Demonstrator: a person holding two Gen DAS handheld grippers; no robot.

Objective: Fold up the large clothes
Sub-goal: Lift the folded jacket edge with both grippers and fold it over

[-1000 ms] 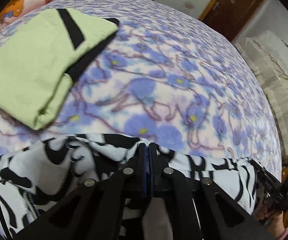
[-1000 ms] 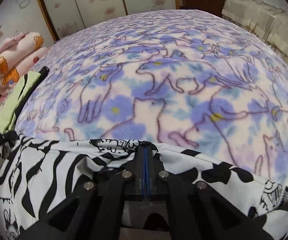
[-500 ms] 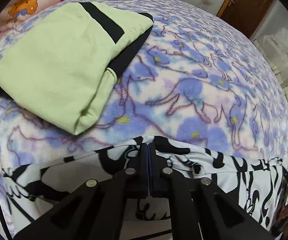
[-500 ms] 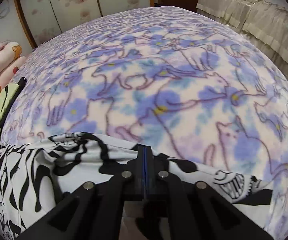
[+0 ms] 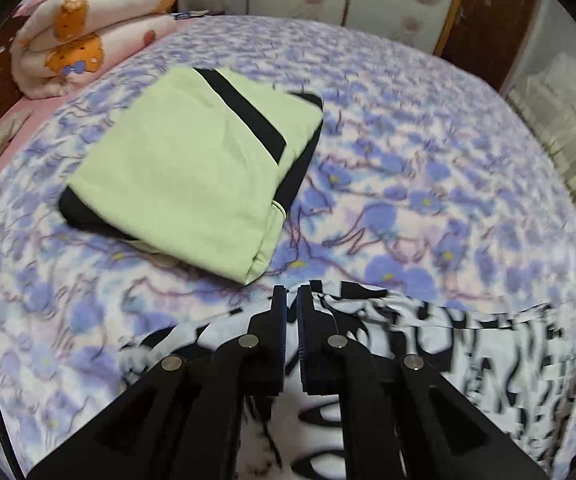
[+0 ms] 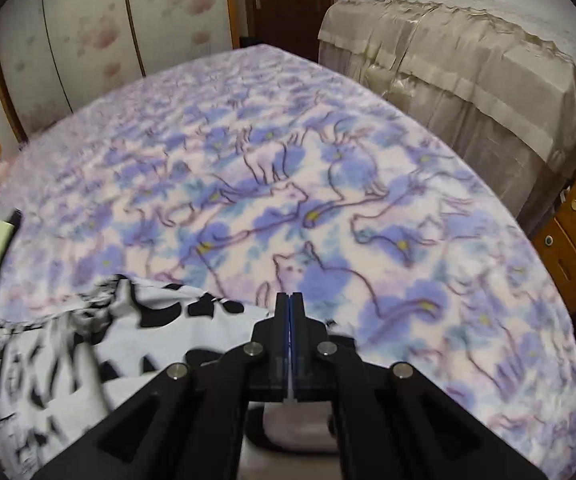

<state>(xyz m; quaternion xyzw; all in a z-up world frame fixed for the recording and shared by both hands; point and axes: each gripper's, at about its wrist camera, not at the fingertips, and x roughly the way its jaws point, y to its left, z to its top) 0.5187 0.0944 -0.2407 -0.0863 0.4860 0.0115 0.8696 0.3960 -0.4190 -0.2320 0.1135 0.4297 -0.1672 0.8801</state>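
Left wrist view: at the bottom centre, the left gripper [image 5: 292, 294] is seen with its jaws nearly together, a thin slit left between the pads; the black-and-white patterned garment [image 5: 468, 340] lies spread beneath and to the right of it across the lower frame, but whether its edge is pinched there cannot be told. In the right wrist view the right gripper [image 6: 289, 300] is shown fully closed at the bottom centre, with the same garment [image 6: 88, 352] draped in the lower left; whether cloth is caught between these pads cannot be told either. Beyond the garment, a floral fleece blanket [image 5: 428, 140] is seen covering the bed. In the upper left of the left wrist view a green garment with black trim [image 5: 192, 172] is seen already folded into a neat rectangle. Farther back, a rolled quilt [image 5: 88, 28] is seen in the top left corner. One piece is judged finished; the patterned one is judged only partly handled, its folding not yet complete
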